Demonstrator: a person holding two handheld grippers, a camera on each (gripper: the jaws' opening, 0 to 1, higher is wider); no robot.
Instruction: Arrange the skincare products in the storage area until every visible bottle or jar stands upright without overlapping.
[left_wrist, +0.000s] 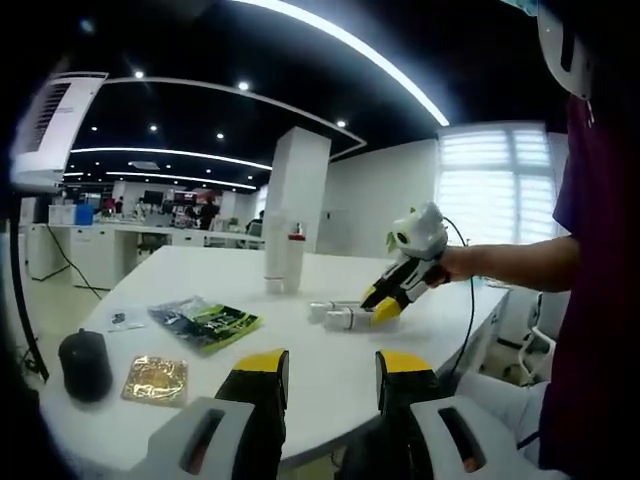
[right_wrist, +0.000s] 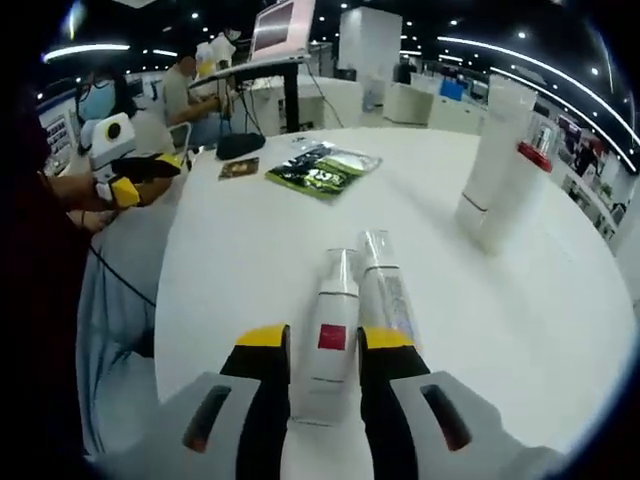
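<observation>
While the right gripper (right_wrist: 325, 352) has its jaws around the lying white plastic bottle with the red label (right_wrist: 331, 335) on the round white desk (right_wrist: 250, 250), we should clamp squarely, then tip it upright clear of the clear bottle (right_wrist: 386, 292) touching it. The left gripper (left_wrist: 327, 368) hangs open off the desk edge.

White bottle (right_wrist: 327, 345) base hidden between right hand-held gripper (right_wrist: 325, 350) jaws; contact unclear.

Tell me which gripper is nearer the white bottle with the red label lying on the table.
Right. The right gripper has its jaws on either side of the white bottle with the red label. The left gripper hangs off the table's far edge, well away.
</observation>
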